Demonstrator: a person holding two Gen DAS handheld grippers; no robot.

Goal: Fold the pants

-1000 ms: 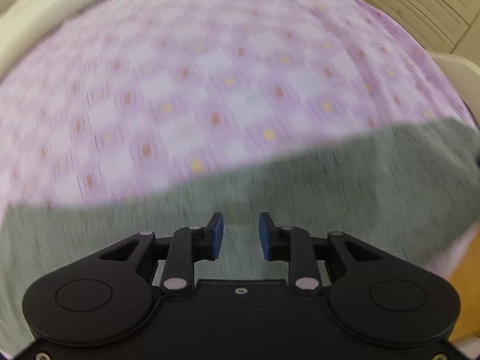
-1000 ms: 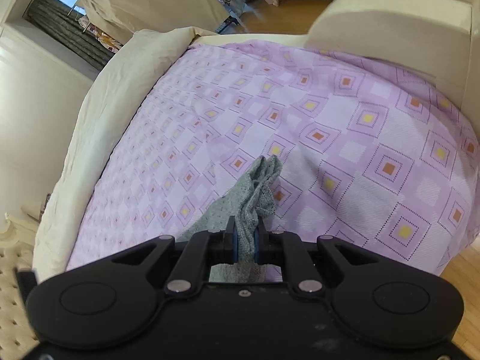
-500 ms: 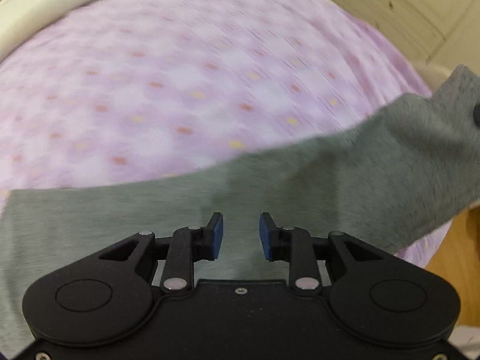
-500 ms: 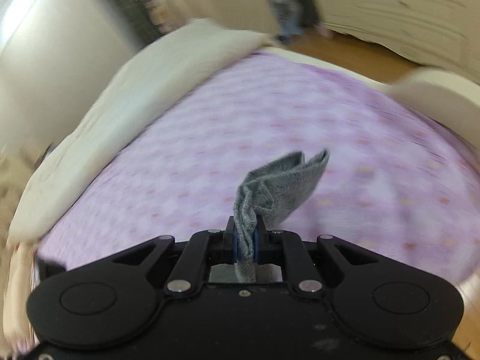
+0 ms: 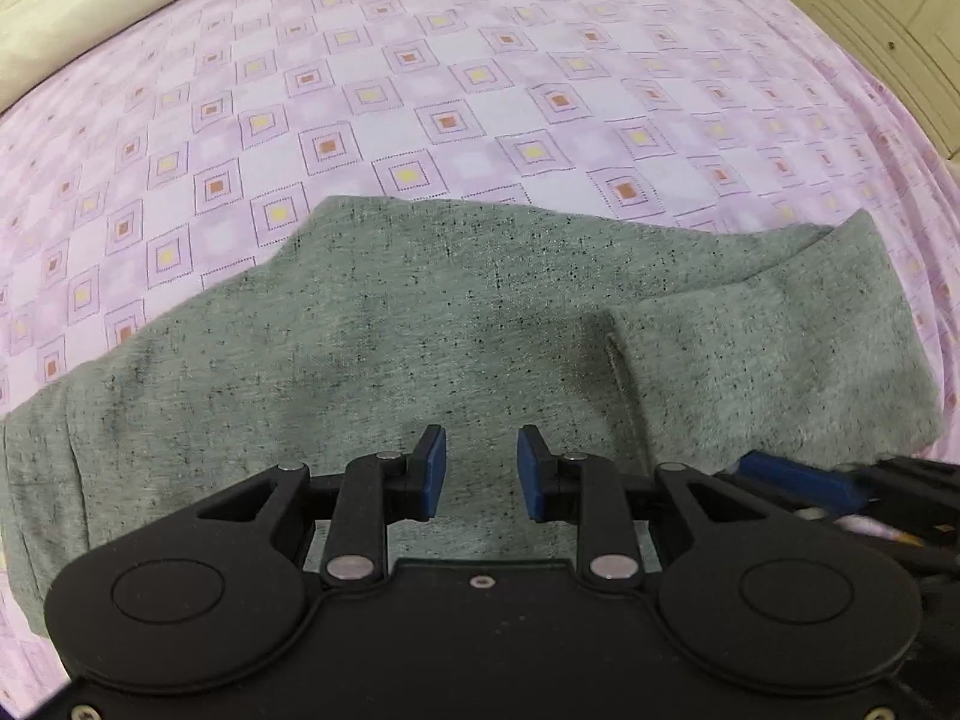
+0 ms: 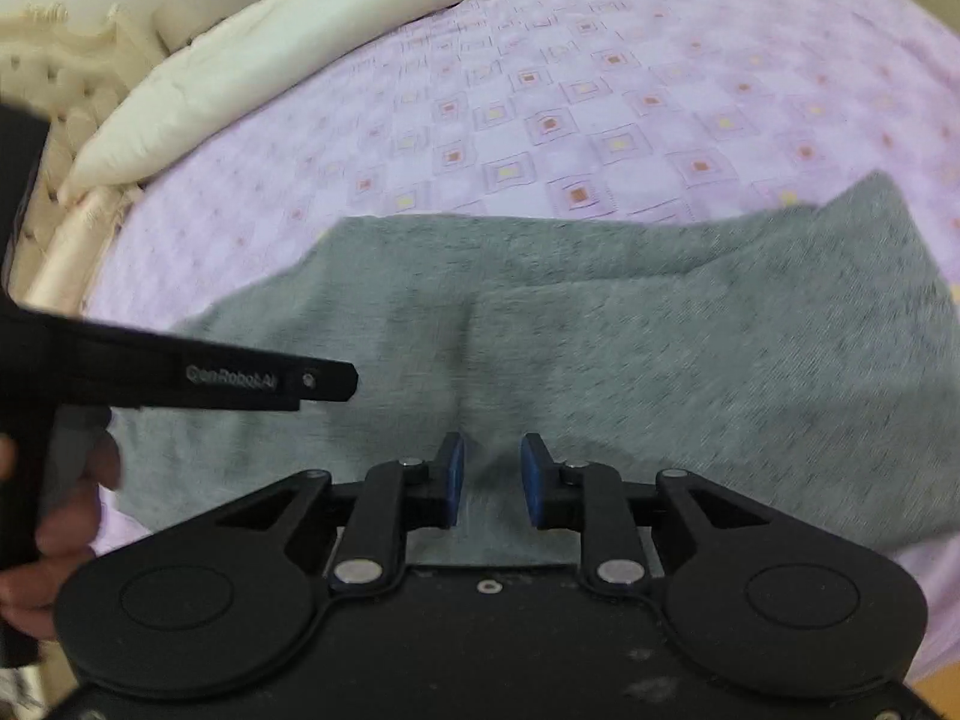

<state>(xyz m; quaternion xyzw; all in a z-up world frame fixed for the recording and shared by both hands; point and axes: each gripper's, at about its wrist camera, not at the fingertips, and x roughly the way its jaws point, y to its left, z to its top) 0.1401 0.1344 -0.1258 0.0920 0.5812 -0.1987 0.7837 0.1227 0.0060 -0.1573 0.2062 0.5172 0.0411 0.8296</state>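
Pants (image 5: pixel 456 324): grey-green heathered knit with fine black flecks; the turned-over portion at the right shows a paler, fuzzier grey.
Bed sheet (image 5: pixel 480 60): lilac and pale lavender check, each square outlined in dark dotted lines, with small centre squares of yellow or rust-orange.
Duvet (image 6: pixel 252 54): plain cream.
Headboard (image 6: pixel 54 78): cream, tufted.
Left hand-held gripper (image 5: pixel 482 474): matte black body, blue pads, silver pivot pins.
Right hand-held gripper (image 6: pixel 492 480): the same black, blue and silver.
Floor (image 6: pixel 942 684): honey-brown.
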